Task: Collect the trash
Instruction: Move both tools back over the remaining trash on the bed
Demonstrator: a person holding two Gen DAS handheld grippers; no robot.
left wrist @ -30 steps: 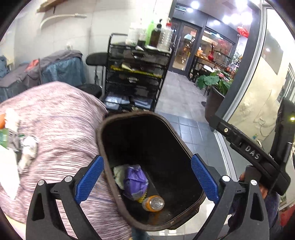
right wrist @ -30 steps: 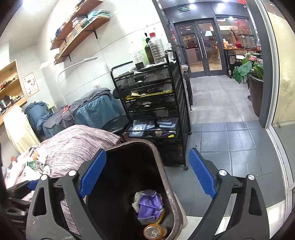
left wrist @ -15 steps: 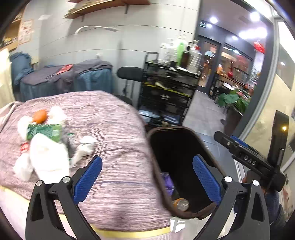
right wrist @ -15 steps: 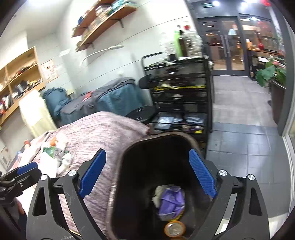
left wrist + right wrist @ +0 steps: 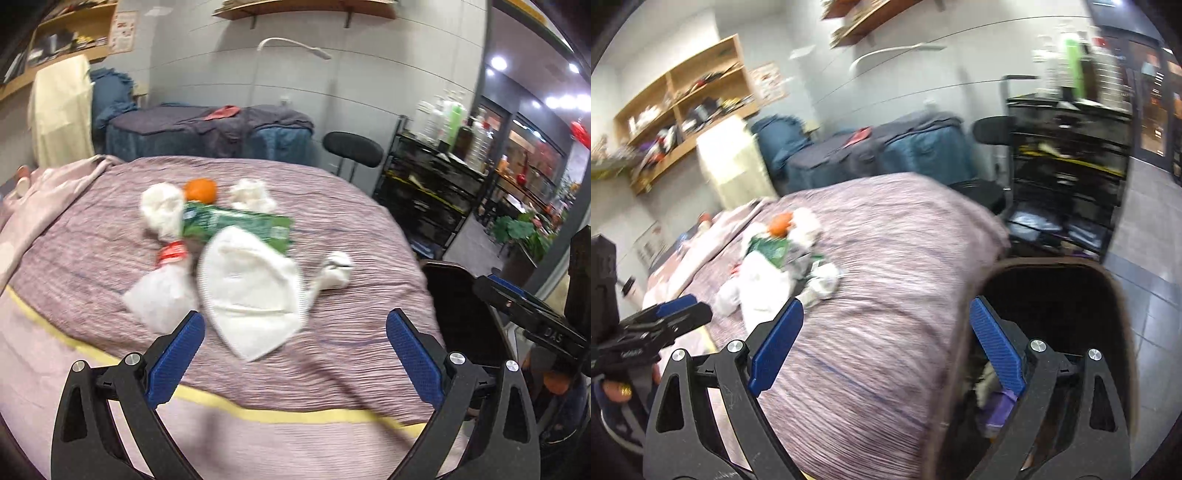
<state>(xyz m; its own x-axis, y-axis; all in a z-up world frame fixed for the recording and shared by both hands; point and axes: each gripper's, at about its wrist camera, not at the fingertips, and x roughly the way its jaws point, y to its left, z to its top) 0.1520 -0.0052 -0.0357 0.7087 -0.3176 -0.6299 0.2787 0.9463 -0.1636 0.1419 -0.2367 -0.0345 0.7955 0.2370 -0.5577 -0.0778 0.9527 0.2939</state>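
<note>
Grey panelled wall [image 5: 369, 74]; wooden shelves [image 5: 683, 96]; black trolley [image 5: 436, 184]; tiled floor [image 5: 1156, 258].

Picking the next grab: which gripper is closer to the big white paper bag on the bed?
Left. The left gripper hangs open just short of the white paper bag, facing it. The right gripper, also open, sits farther back, beside the trash bin.

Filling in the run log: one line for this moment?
left gripper: open, empty | right gripper: open, empty | trash pile: on bed | bin: beside bed
</note>
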